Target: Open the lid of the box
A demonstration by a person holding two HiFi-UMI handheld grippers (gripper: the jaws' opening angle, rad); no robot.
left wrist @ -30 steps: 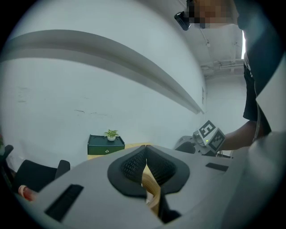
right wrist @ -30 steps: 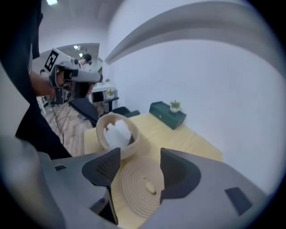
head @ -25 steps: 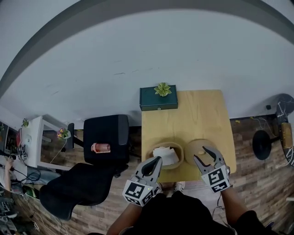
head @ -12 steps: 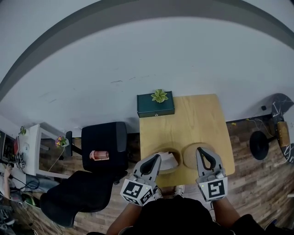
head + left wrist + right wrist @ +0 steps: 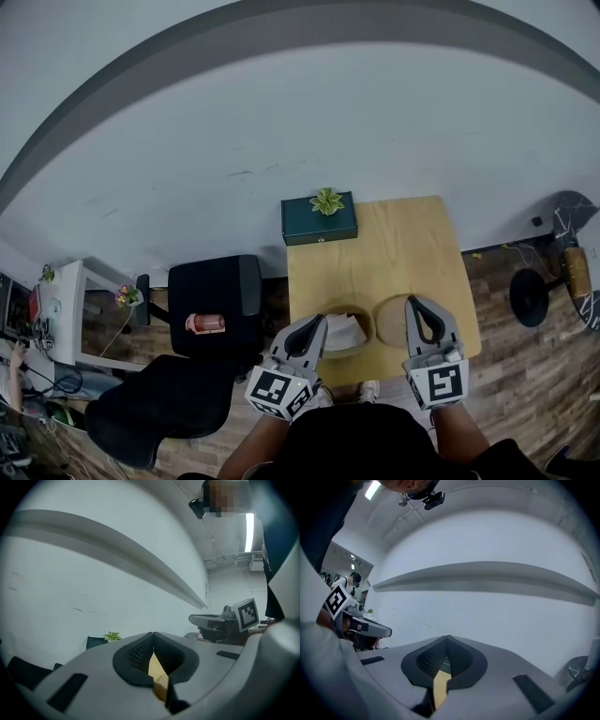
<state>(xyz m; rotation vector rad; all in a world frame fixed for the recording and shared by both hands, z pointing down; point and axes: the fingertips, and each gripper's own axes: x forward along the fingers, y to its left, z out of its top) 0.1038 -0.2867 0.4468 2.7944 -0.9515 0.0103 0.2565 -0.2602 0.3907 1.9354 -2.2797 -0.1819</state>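
Observation:
On the wooden table (image 5: pixel 394 246) stands a round wooden box (image 5: pixel 354 311), open, with white material inside. Its round lid (image 5: pixel 388 321) lies flat on the table just right of it. My left gripper (image 5: pixel 322 320) hovers over the box's near left rim, its jaws shut on nothing. My right gripper (image 5: pixel 412 300) hovers over the lid, also shut and empty. The left gripper view shows its jaw tips (image 5: pixel 153 633) meeting, with the wall beyond. The right gripper view shows the same for the right gripper (image 5: pixel 447 638). Both grippers hide the near parts of box and lid.
A dark green box with a small plant (image 5: pixel 320 218) sits at the table's far left corner against the white wall. A black chair (image 5: pixel 217 292) stands left of the table, a black stool (image 5: pixel 525 296) to the right.
The right gripper's jaws, open around the lid's top a second ago, have shut and it has lifted away from the lid. The left gripper rose a little.

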